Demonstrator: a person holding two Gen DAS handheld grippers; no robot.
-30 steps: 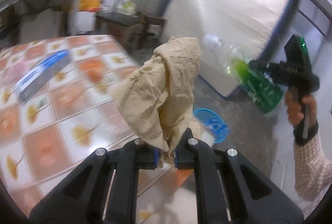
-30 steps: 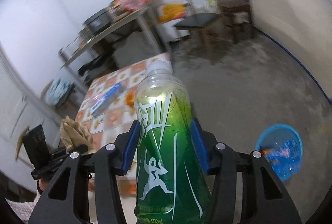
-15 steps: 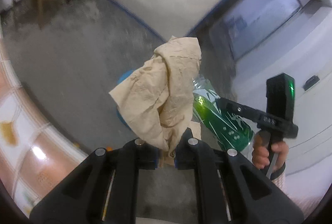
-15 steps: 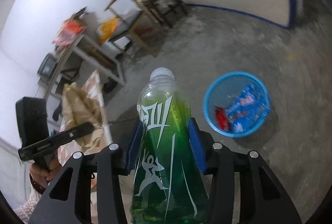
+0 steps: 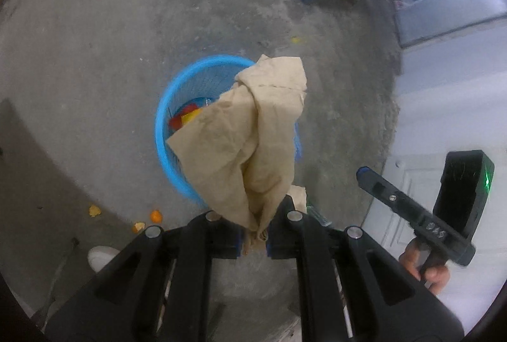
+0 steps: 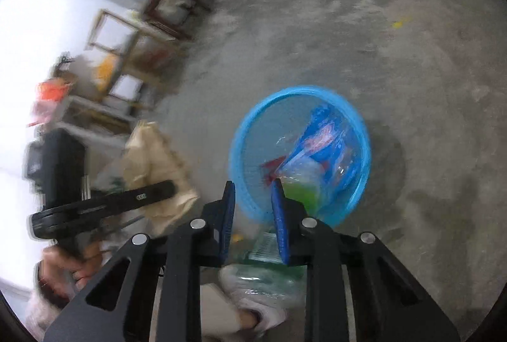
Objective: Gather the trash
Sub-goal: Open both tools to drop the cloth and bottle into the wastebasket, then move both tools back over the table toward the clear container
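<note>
Both claws have swung away from the tiled desk since the earlier frames and now point down at the concrete floor (image 5: 95,34) over the blue mesh basket (image 5: 164,126). Half a second ago the green plastic bottle stood pinched upright in the right claw; now it is out of that grip.

At the left of the left wrist view, small orange scraps (image 5: 155,216) lie on the floor just beside the basket. The left claw (image 5: 253,242) is pressed together on the lower end of a crumpled tan paper bag (image 5: 250,132), which stands up from the pads and hangs above the basket's near rim, hiding much of its inside. Red and yellow wrappers (image 5: 185,118) show in the basket beside the bag. Further right, a hand (image 5: 426,267) grips the right claw's handle.

In the right wrist view, the left claw and its paper bag (image 6: 155,164) sit at the left, beside the basket (image 6: 240,132). The right claw (image 6: 253,215) has just been closing, with nothing pinched between its blue pads (image 6: 228,215). The bottle (image 6: 299,183) appears blurred past the right pad, over the basket's near side, above a blue wrapper (image 6: 329,139) lying inside.
</note>
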